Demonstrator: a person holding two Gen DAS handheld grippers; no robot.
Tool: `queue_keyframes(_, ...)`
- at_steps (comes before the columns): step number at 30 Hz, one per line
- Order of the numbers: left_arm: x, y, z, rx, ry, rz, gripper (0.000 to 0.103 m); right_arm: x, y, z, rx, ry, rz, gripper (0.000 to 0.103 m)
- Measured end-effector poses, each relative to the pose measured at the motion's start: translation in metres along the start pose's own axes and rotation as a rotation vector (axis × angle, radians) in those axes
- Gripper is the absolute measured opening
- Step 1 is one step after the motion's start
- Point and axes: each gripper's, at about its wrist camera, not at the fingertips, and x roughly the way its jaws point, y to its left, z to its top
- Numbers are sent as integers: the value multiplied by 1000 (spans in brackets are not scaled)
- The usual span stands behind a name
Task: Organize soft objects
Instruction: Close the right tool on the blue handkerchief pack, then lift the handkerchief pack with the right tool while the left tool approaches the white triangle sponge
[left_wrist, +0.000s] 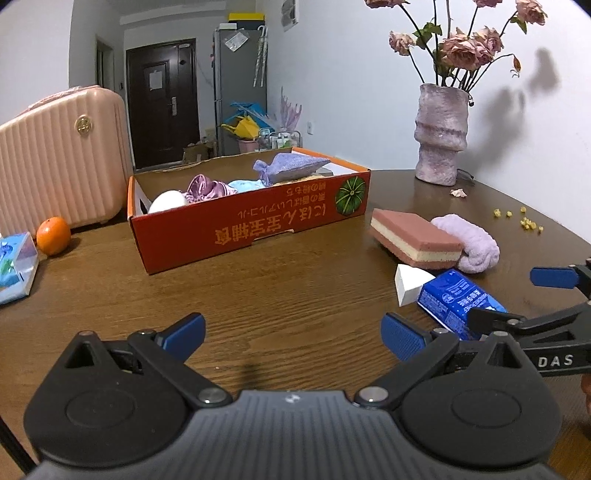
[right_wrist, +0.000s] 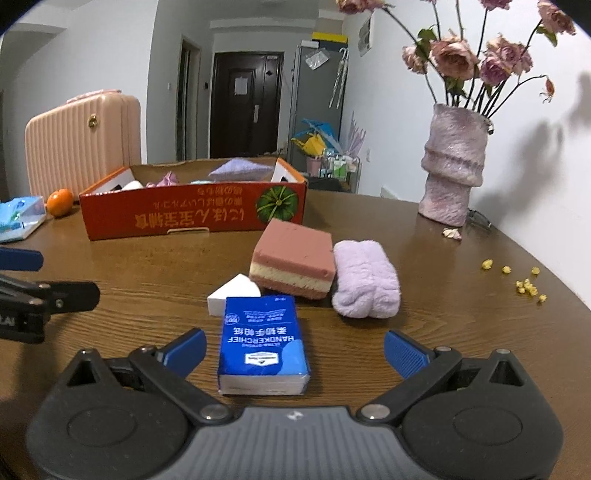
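A blue handkerchief pack (right_wrist: 262, 332) lies flat on the brown table between the spread fingers of my right gripper (right_wrist: 295, 350), which is open and clear of it on both sides. Just beyond the pack are a white wedge sponge (right_wrist: 232, 295), a pink-and-cream sponge (right_wrist: 291, 258) and a rolled lilac towel (right_wrist: 365, 284). The red cardboard box (left_wrist: 240, 229) holds a lavender sachet (left_wrist: 291, 164), a purple satin scrunchie (left_wrist: 207, 186), a pale blue cloth and a white round item. My left gripper (left_wrist: 293, 336) is open over bare table, left of the pack (left_wrist: 458, 302).
A lilac vase (left_wrist: 441, 133) of dried roses stands at the back right, with a petal and yellow crumbs (left_wrist: 524, 221) nearby. A pink suitcase (left_wrist: 59, 162), an orange (left_wrist: 53, 236) and a blue tissue box (left_wrist: 14, 266) sit at the left. The table edge curves at the right.
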Motion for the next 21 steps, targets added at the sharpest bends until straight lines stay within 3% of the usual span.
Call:
queue_keyframes(4, 2, 6, 0, 1, 10, -3, 103, 15, 5, 3, -5, 38, 11, 99)
queue_keyframes(8, 2, 10, 0, 1, 11, 1, 103, 28, 9, 6, -7, 69, 9, 90)
queue_keyframes(13, 4, 10, -1, 5, 18, -6, 103, 38, 10, 7, -1, 97, 34, 75)
queue_keyframes(18, 5, 9, -2, 7, 20, -5, 103, 35, 9, 7, 10, 92, 75, 52)
queue_keyframes(21, 5, 8, -3, 6, 23, -3, 103, 34, 10, 7, 5, 89, 72, 51)
